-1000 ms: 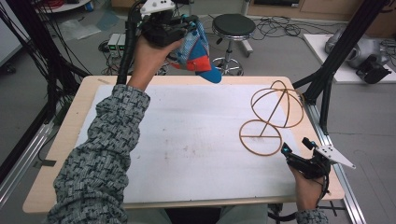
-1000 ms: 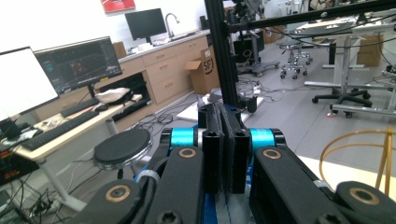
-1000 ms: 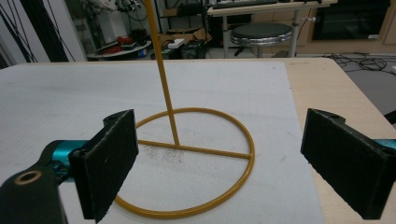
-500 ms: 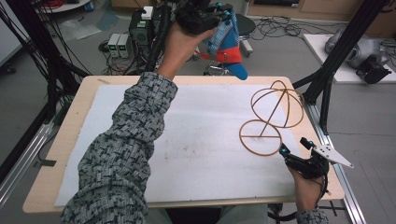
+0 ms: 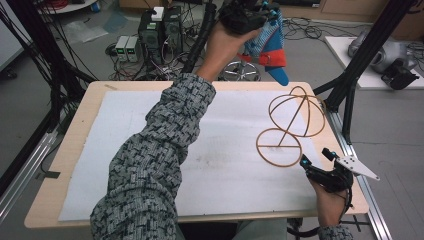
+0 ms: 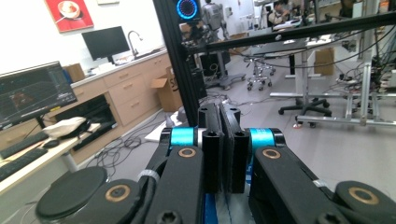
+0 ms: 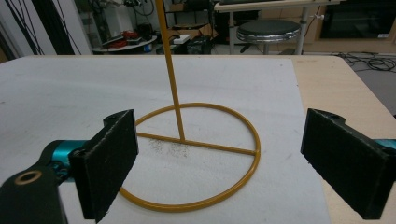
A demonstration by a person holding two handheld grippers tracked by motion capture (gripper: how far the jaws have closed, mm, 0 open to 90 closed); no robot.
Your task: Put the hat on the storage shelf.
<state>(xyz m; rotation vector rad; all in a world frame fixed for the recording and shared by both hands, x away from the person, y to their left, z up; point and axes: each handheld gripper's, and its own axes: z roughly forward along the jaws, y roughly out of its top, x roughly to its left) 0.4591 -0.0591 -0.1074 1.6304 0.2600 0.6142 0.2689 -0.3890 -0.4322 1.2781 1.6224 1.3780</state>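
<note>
1. The left gripper (image 5: 243, 15), raised beyond the table's (image 5: 80, 130) far edge, pinches a blue, white and orange cloth (image 5: 270, 47) that hangs limp; its top is cut off in the high view.
2. In the left gripper view the black jaws press together, the cloth barely showing.
3. The thin yellow wire stand (image 5: 290, 127), ring base and hoops, sits on a white mat (image 5: 125, 130).
4. The right gripper (image 5: 320, 159) rests just beside the ring, jaws spread wide.
</note>
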